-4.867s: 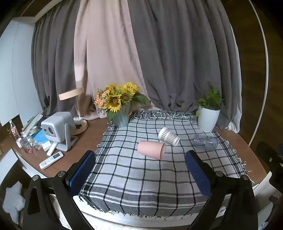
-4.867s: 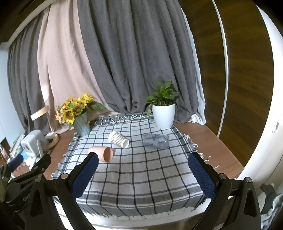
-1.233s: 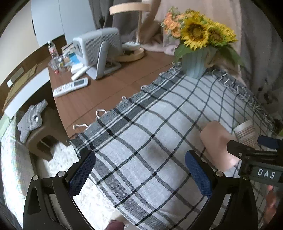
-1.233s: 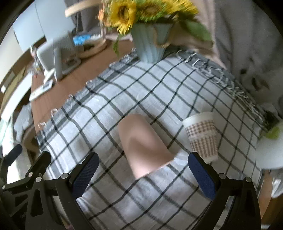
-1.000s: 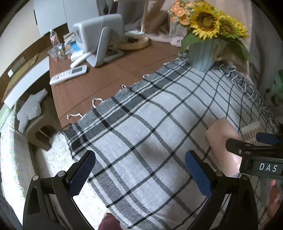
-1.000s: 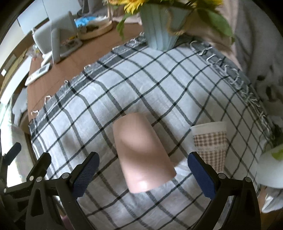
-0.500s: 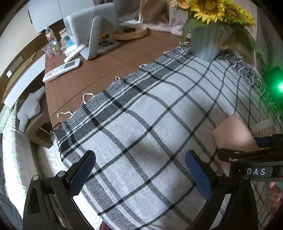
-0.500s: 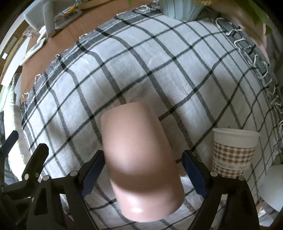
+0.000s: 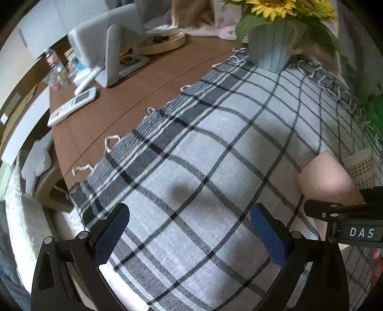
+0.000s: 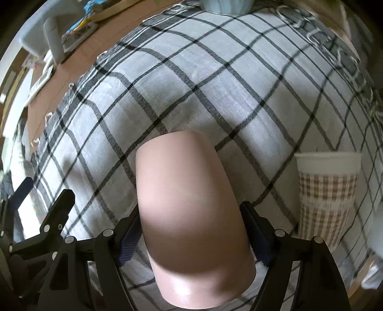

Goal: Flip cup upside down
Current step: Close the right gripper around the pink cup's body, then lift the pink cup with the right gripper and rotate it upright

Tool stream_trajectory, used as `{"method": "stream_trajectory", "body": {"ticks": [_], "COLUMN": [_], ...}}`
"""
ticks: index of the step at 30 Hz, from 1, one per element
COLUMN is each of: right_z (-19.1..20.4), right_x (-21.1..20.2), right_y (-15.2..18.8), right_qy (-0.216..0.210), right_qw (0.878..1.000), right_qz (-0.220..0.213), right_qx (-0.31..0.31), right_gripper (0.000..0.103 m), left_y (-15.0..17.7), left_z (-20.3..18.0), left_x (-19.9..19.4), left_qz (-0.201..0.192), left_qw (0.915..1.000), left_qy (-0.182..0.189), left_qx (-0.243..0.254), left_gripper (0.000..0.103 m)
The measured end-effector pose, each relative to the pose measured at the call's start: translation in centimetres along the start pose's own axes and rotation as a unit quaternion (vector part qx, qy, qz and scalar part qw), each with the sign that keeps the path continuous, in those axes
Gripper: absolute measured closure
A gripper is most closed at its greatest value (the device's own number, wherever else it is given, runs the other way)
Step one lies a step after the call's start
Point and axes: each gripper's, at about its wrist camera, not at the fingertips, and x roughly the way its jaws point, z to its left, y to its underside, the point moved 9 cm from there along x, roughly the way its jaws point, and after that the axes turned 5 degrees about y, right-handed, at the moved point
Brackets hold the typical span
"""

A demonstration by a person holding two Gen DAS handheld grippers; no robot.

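Right gripper (image 10: pixel 191 235): jaws closed in on the pink cup, one blue pad pressed to each flank, at 6 o'clock in the right wrist view.
Pink cup (image 10: pixel 191 215): lies on its side on the checked cloth, its wide end nearest the camera, its narrow end pointing toward 12 o'clock; in the left wrist view it shows at 3 o'clock (image 9: pixel 328 179).
Left gripper (image 9: pixel 190 229): jaws spread wide with nothing between them, over bare cloth, well apart from the pink cup.
Checked cloth (image 10: pixel 215 71): grey with black lines, spread over the wooden table (image 9: pixel 134 100).
Paper cup (image 10: pixel 326 198): brown-checked, just beside the pink cup at 3 o'clock, not touching it.
Remote (image 9: pixel 71 108): white, on bare wood at 10 o'clock.
Vase (image 9: pixel 270 47): pale blue, holding sunflowers (image 9: pixel 287 7), on the cloth's far edge at 1 o'clock.
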Motion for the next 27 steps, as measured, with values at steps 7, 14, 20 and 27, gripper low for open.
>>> {"method": "stream_trajectory", "body": {"ticks": [7, 14, 20, 27], "right_z": [-1.4, -2.0, -2.7, -3.6], "right_x": [-2.9, -4.7, -5.4, -5.2], "right_y": [1.2, 4.1, 7.6, 12.0], "right_qy": [-0.004, 0.000, 0.038, 0.085], "right_qw": [0.993, 0.973, 0.950, 0.919], "right_qz": [-0.036, -0.081, -0.118, -0.130], "right_qx": [0.109, 0.215, 0.288, 0.362], "right_gripper": [0.030, 0.031, 0.031, 0.031], "left_y": [-1.8, -3.1, -2.4, -0.6], "left_z": [-0.6, -1.7, -3.4, -4.9], "left_x": [-1.2, -1.9, -2.2, -2.7], "left_qz": [-0.020, -0.033, -0.038, -0.037], "left_qw": [0.9958, 0.9862, 0.9750, 0.9598], "left_qy": [0.031, 0.063, 0.084, 0.100], "left_qx": [0.083, 0.149, 0.202, 0.260], "left_gripper": [0.000, 0.000, 0.000, 0.000]}}
